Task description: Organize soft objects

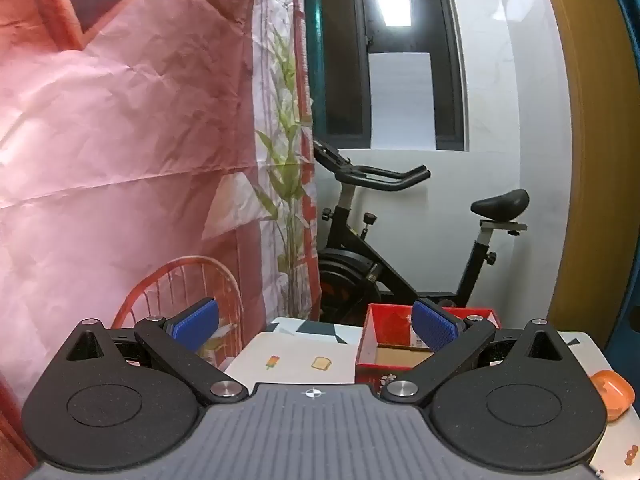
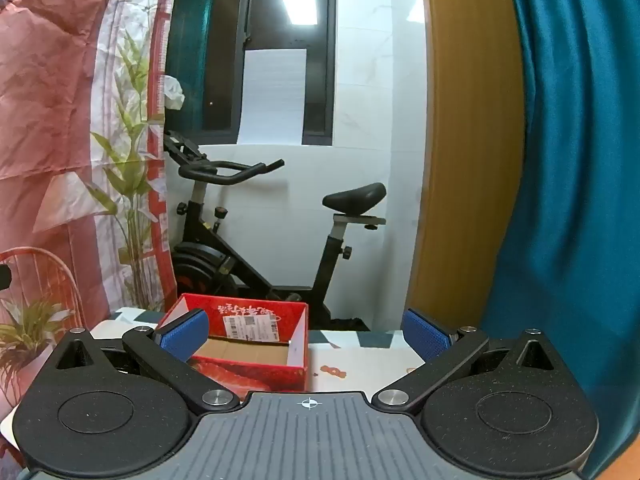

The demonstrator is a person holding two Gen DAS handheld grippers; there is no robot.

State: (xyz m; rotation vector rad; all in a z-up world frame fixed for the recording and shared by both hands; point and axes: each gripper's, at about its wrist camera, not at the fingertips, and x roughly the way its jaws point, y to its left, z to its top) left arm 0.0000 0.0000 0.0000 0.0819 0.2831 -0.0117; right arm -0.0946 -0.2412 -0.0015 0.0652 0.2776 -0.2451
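Observation:
An open red cardboard box [image 1: 380,336] with a brown bottom stands on a small table with a printed white cloth [image 1: 300,360]; nothing shows inside it. It also shows in the right wrist view [image 2: 256,368]. My left gripper [image 1: 316,324] is open and empty, held level above the table's near side, with the box behind its right finger. My right gripper [image 2: 306,334] is open and empty, just in front of the box. An orange soft-looking object [image 1: 612,394] lies at the table's right edge, partly hidden by the left gripper.
A black exercise bike [image 2: 256,240] stands behind the table by the white wall. A crumpled pink and leaf-print sheet [image 1: 120,140] hangs on the left, with a red wire chair [image 1: 184,292] before it. A teal curtain [image 2: 572,160] and a wooden frame [image 2: 472,140] stand on the right.

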